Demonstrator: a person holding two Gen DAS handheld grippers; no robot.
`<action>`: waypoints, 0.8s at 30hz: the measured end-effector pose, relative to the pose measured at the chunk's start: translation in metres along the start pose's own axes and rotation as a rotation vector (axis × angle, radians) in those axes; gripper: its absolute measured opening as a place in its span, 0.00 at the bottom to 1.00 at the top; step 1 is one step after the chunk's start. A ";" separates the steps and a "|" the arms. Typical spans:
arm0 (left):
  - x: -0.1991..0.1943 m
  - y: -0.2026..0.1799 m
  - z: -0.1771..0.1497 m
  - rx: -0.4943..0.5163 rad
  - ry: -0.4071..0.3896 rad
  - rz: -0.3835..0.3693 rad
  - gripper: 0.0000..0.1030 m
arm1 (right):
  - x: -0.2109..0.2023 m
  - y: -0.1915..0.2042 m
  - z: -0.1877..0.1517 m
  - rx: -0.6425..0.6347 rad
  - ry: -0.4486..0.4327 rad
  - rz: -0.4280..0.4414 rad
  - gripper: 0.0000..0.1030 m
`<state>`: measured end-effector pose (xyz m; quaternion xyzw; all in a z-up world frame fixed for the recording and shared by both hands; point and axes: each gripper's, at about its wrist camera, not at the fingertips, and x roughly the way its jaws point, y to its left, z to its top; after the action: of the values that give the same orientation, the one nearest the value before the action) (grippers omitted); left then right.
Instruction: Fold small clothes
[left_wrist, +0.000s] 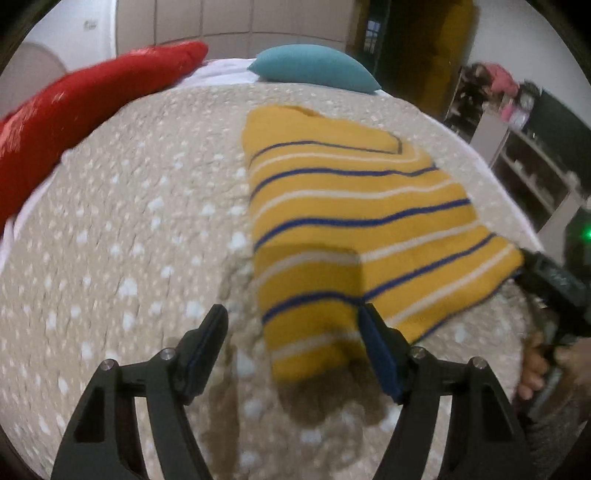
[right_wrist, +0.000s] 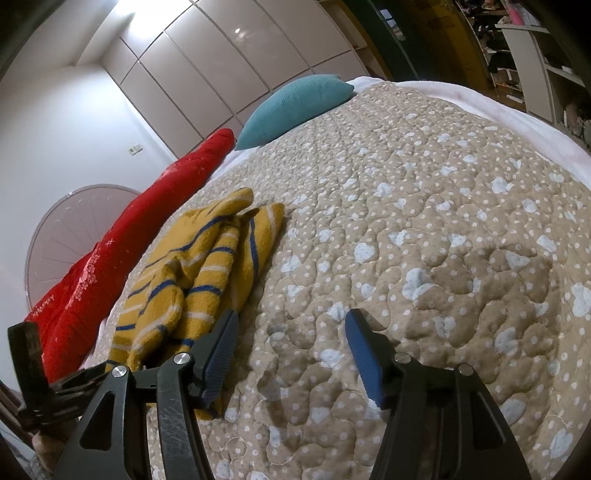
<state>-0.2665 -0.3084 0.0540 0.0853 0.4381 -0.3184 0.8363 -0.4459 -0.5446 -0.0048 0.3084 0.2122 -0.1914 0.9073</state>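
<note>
Left wrist fisheye: yellow striped sweater (left_wrist: 354, 221) spread on the quilted bedspread (left_wrist: 129, 240), mostly flat, navy and white stripes running across, hem end nearest the camera. Left tongs (left_wrist: 293, 325) spread wide, nothing pinched, hovering right at the near hem corner with one blue pad (left_wrist: 380, 354) sitting at the fabric. Can't tell if that pad actually touches. Right tongs (left_wrist: 554, 288) visible at the far right, right up against the other hem corner, which looks lifted off the bed a bit.

Right wrist view tells a slightly different story: right tongs (right_wrist: 291, 343) also wide apart, gripping nothing, pointing out over bare quilt, sweater (right_wrist: 207, 266) bunched and rumpled just off to the left side of them, left pad (right_wrist: 221, 339) beside the cloth. Red bolster (right_wrist: 122, 251) along the bed edge, teal pillow (right_wrist: 291, 107) up by the headboard end, both well apart from the work.

Best guess on the step: lining up to grab both hem corners for the first fold, nothing folded over yet. Next move probably needs both tongs closed on a corner each, then a lift and carry toward the collar. Rumpled right side could use smoothing first, otherwise a lumpy fold.
</note>
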 end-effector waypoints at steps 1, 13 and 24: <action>-0.004 0.000 -0.002 -0.001 -0.006 0.006 0.71 | 0.001 0.000 0.001 -0.004 0.001 -0.001 0.64; -0.040 0.008 -0.026 -0.019 -0.083 0.050 0.76 | -0.059 0.100 0.019 -0.157 -0.185 0.058 0.70; -0.055 0.040 -0.043 -0.091 -0.097 -0.001 0.80 | 0.104 0.084 0.041 0.124 0.193 0.327 0.04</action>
<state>-0.2938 -0.2334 0.0662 0.0316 0.4109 -0.3024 0.8595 -0.3075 -0.5320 0.0127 0.4110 0.2328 -0.0237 0.8811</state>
